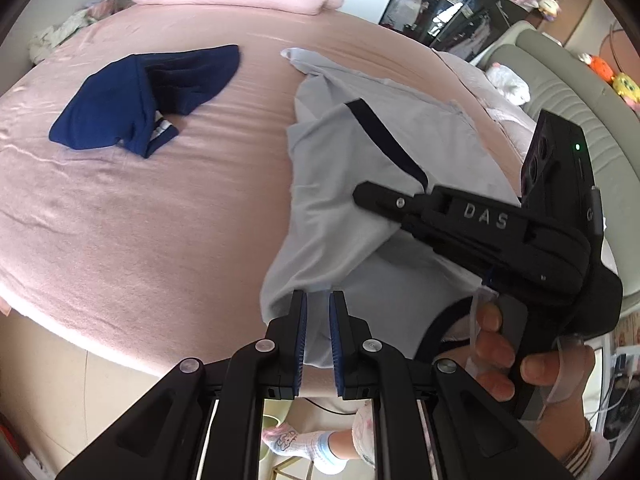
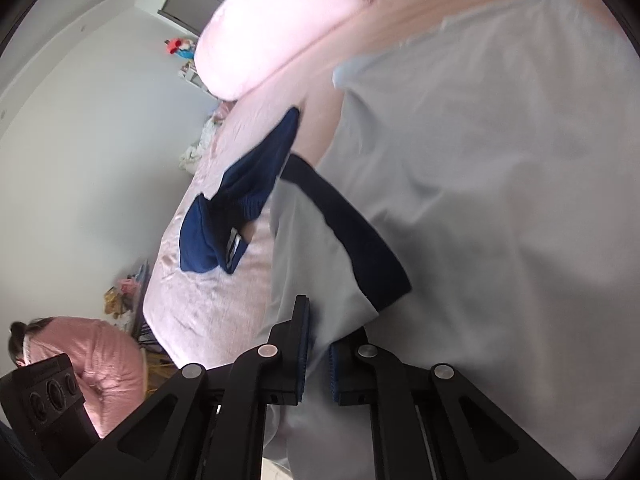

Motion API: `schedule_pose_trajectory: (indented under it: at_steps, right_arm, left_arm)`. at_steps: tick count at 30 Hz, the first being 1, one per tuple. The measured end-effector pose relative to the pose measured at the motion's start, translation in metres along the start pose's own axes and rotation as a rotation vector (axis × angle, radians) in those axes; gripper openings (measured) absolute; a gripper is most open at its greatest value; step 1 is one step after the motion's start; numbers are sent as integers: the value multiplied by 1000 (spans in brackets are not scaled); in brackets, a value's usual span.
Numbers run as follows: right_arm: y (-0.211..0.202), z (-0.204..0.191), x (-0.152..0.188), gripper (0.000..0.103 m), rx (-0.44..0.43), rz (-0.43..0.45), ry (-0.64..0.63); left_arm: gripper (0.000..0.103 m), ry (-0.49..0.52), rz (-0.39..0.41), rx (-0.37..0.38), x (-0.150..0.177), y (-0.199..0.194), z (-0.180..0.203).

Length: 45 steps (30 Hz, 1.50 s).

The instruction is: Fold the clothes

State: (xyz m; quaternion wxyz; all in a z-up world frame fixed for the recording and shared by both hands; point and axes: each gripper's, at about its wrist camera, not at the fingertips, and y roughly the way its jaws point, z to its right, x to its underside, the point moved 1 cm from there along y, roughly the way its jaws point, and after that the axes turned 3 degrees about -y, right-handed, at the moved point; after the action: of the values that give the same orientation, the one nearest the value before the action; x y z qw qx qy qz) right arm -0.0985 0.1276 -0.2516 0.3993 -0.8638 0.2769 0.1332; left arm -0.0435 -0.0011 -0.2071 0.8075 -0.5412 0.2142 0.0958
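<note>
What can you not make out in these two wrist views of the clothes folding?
- Left wrist view: the grey garment near edge, hidden by the left gripper and right gripper.
- Right wrist view: the grey garment's outline, blurred and cut off by the frame edge.
- Both views: the blue garment type, bunched up.

Both wrist views close, sharing bed (image 1: 120, 208)

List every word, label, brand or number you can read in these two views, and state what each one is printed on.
"DAS": raised letters on the black body of the right gripper, seen from the left wrist view.
Print on the sock at the bottom of that view: too small and blurred to read.
Tag inside the navy garment: unreadable.
Right wrist view: no readable text.
</note>
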Motion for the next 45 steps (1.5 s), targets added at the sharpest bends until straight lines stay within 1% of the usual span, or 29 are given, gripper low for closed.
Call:
schedule_pose_trajectory:
  at_steps: [2,5,6,7,8,11,13,14,15,17,20,23,25,27,28,29,30,31,33,34,36,37,39,41,43,44,45]
  right_arm:
    - [-6,6,-1,7,-14,12,24]
    - [-14,15,-2,7,-35,28,61]
    - [-15,20,-1,7,-40,25,79]
    - [-16,26,0,7,-38,25,102]
    - [-15,30,1,7,-34,17,117]
    - [-15,35,2,7,-55,8,145]
    - [-12,32,2,7,-85,-20,131]
    - [-9,30,3,7,-79,-36,121]
    - [-7,28,4,7,-74,-48,111]
    - [-2,24,6,7,-67,-71,93]
    - [0,25,7,8,-113,-84,117]
    - [3,30,8,8,-140,-96,156]
    - [4,33,8,8,-152,-103,173]
    - [4,34,9,8,-155,-105,180]
    - [4,34,9,8,-154,-106,179]
    - [4,33,9,8,-151,-106,178]
    - [5,32,9,8,-149,-106,177]
    - [5,32,10,8,-147,-108,175]
    - [6,33,10,8,-149,-115,182]
    - [6,34,10,8,-155,-115,189]
    - [7,36,10,8,-168,-116,205]
    - [7,37,10,8,-174,-117,211]
    - [9,38,11,8,-181,-126,224]
    - [10,39,10,8,-178,-132,228]
    - [9,39,10,8,-177,-131,226]
    - [10,38,10,8,-172,-131,221]
    - [10,38,10,8,-167,-131,216]
  left_arm:
    - [10,-9,-12,26,1,0,0]
    - [10,-41,-30,110,0,-1,1]
    - [10,-51,-29,122,0,-3,1]
    - [10,-49,-12,99,0,-6,2]
    - [10,-26,16,57,-1,-10,4]
    - [10,81,80,-93,-2,-17,15]
    - [10,144,76,-183,-4,-13,20]
    - [10,169,60,-220,-5,-10,23]
    - [10,187,38,-241,-6,-6,24]
    - [10,199,8,-235,-8,0,23]
    - [10,216,-10,-270,-8,6,19]
    - [11,231,-25,-287,-9,10,17]
    - [11,242,-7,-289,-11,5,19]
    - [13,261,12,-278,-13,0,22]
    - [24,274,18,-270,-14,-1,24]
    - [40,289,21,-265,-15,0,26]
    - [49,307,23,-263,-16,2,28]
    - [60,326,24,-263,-15,5,30]
    - [61,359,10,-253,-12,15,34]
    - [61,370,-11,-254,-11,22,35]
    - [61,376,-77,-294,-8,42,31]
    - [63,371,-86,-298,-7,49,27]
    - [70,313,-77,-261,-8,52,17]
    - [86,259,-85,-245,-10,54,6]
    - [96,256,-85,-244,-9,57,-1]
    - [99,265,-81,-252,-8,58,-1]
    - [99,275,-82,-264,-6,58,1]
